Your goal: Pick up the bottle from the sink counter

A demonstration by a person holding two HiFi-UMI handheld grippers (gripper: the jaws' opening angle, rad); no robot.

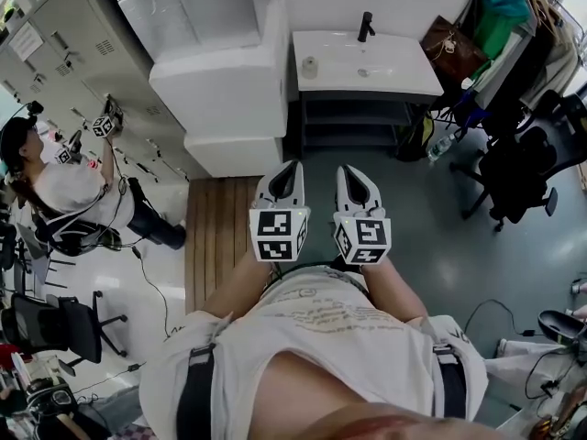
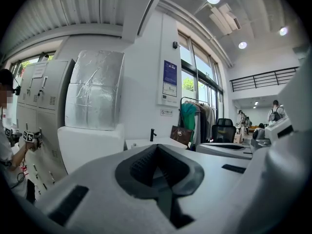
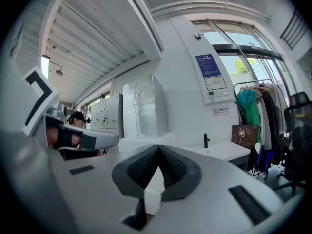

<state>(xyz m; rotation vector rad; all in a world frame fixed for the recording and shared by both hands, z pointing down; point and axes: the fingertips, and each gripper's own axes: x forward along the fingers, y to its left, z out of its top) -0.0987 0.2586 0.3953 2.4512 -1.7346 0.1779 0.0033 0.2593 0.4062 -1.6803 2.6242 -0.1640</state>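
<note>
Task hardly started, by the look of it: nothing lifted, leaves whole reach and grasp to do. At left, left gripper [image 1: 292,167] of smooth white plastic, ribbed dark jaws pressed together on nothing; small pale cylindrical bottle [image 1: 310,66] near left end of glossy white sink surface [image 1: 404,76], well apart ahead; right gripper [image 1: 349,169] alike, jaws closed, empty.

A small item [image 1: 310,66] on the sink counter [image 1: 413,76] defies identification.
</note>
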